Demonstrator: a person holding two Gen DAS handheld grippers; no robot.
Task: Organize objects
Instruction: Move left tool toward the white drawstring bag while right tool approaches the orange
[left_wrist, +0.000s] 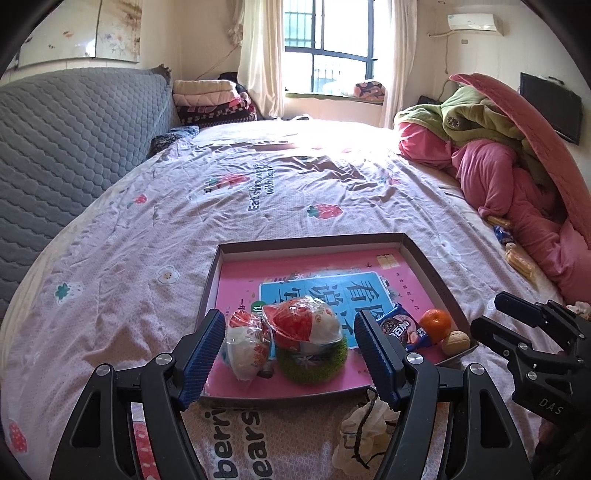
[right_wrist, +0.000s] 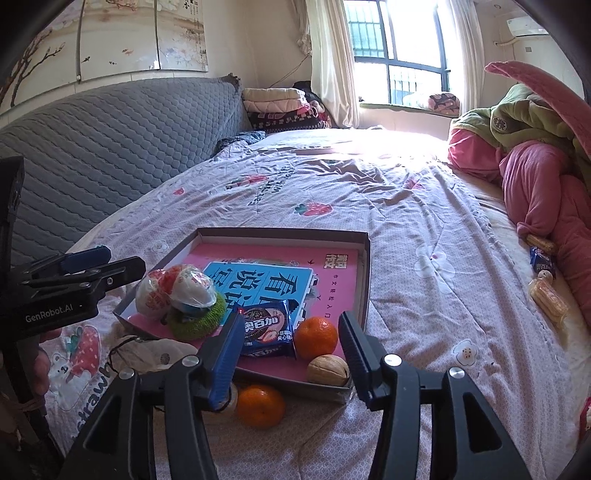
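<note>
Both claws are hovering apart over the tray (right_wrist: 364, 258).
The loose orange (right_wrist: 260, 406) is looking firm, light, rollable; the right claw (right_wrist: 288, 350) is best gripping its middle, while the left claw (left_wrist: 290, 354) is holding nothing.

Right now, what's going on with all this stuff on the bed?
A person holds two gripper tools over a bed, sorting small items into a shallow box. Inside it already lie two wrapped snacks on a green knitted pad, a cookie packet, an orange and a walnut. A second orange sits on the sheet just outside the box. The left gripper and the right gripper both hang over the box's near edge with jaws open, holding nothing.
</note>
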